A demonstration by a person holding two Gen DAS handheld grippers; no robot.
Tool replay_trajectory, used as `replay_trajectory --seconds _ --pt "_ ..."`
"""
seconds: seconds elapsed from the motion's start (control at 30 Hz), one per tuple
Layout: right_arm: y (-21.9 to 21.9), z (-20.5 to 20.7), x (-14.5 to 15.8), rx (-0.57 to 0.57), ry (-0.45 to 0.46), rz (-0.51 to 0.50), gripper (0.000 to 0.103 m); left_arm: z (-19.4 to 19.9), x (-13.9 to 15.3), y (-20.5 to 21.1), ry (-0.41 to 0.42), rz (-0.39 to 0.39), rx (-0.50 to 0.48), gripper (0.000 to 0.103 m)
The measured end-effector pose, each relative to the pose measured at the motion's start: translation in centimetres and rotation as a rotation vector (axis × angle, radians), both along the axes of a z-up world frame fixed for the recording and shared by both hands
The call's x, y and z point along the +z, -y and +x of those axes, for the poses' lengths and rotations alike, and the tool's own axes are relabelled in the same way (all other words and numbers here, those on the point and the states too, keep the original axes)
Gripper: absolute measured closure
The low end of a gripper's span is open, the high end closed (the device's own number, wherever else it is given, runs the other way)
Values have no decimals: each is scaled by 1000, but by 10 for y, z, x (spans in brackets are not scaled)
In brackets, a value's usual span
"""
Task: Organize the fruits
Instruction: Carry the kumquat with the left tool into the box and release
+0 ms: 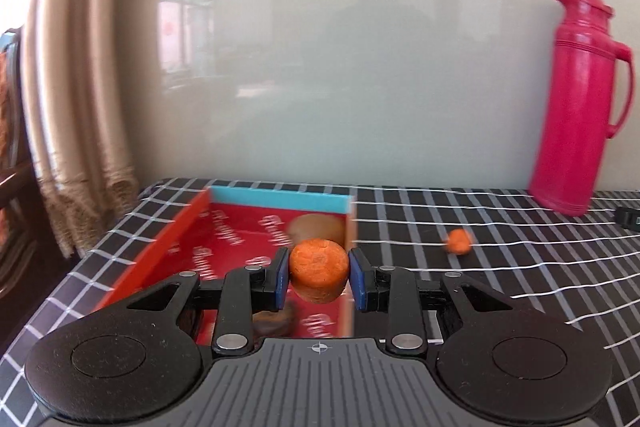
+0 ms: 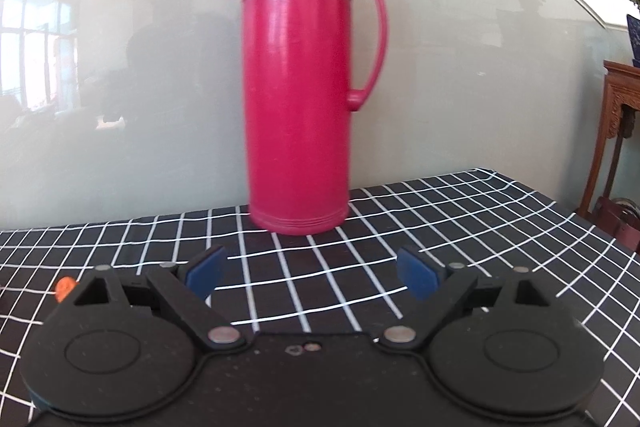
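Observation:
My left gripper [image 1: 319, 275] is shut on an orange fruit [image 1: 318, 269] and holds it above the right side of a red box [image 1: 160, 243] with a blue far wall. A brown kiwi [image 1: 316, 227] lies in the box's far right corner, and a dark fruit [image 1: 274, 321] lies in the box under my left finger. A second, smaller orange fruit [image 1: 459, 242] lies on the checked cloth to the right of the box; it also shows at the left edge of the right wrist view [image 2: 64, 287]. My right gripper [image 2: 310, 273] is open and empty over the cloth.
A tall pink thermos jug [image 2: 298, 83] stands on the black-and-white checked tablecloth [image 2: 360, 227] against the glossy wall, straight ahead of my right gripper. A beige curtain [image 1: 68, 87] hangs left of the table. A small black object [image 1: 628, 217] lies at the right edge.

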State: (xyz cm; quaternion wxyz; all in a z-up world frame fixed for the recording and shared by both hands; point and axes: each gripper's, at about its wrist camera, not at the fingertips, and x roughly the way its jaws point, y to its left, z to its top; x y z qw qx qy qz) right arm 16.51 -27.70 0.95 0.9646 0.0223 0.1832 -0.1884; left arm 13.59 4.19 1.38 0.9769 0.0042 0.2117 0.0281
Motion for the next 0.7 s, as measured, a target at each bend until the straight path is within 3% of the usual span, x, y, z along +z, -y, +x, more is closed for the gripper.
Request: replay_trajectory --seconds 0.5,0.57,0.6,0.63,0.7 --pt "-27 7 1 40 -19 -21 11 9 -28 -64 -71 10 141 71" --pt "-26 6 1 39 -23 -24 11 9 -28 -66 -71 -5 142 61" --pt "-25 5 1 38 -23 -25 11 9 -27 -66 -66 -6 146 42" --pt "-24 5 1 37 -25 -26 11 7 -27 -65 -55 1 150 29" --pt "-23 4 1 38 -29 -28 11 4 -24 -62 -33 19 157 28"
